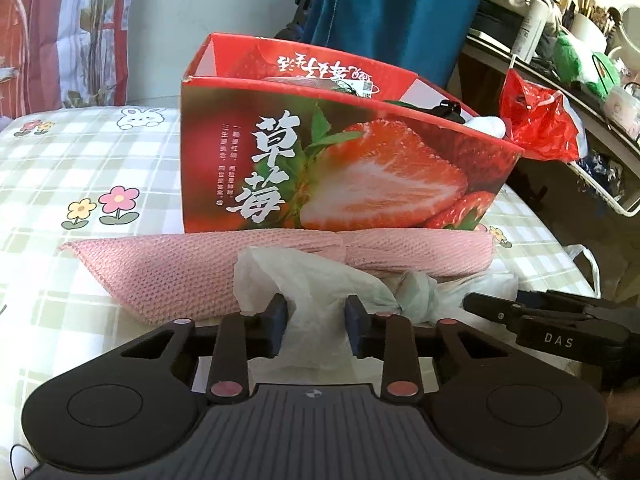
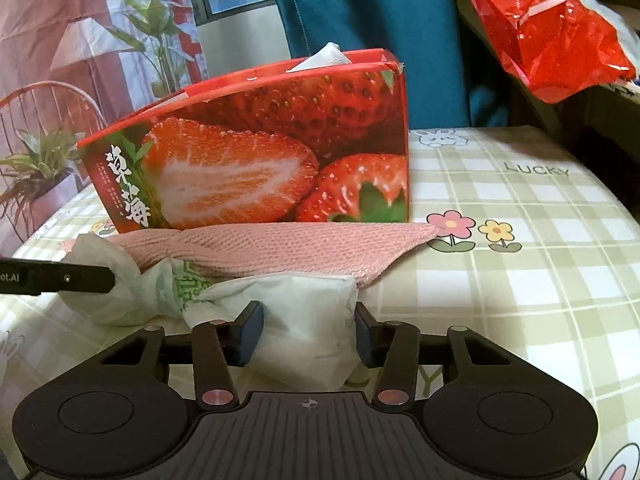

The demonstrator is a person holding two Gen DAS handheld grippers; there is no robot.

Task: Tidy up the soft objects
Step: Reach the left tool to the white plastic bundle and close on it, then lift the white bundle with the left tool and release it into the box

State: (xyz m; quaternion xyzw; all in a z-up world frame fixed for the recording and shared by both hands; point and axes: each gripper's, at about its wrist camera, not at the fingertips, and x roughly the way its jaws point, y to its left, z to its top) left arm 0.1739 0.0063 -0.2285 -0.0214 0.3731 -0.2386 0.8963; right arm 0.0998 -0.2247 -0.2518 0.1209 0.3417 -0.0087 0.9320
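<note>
A crumpled white plastic bag lies on the checked bed sheet in front of a folded pink knitted cloth. Behind them stands an open red strawberry box with items inside. My left gripper is open, its fingers on either side of one end of the bag. My right gripper is open around the bag's other end. The pink cloth and the box also show in the right wrist view. The left gripper's finger shows at the left there.
A red plastic bag hangs at the right by a cluttered shelf. A blue garment hangs behind the box. The checked sheet stretches to the right of the cloth.
</note>
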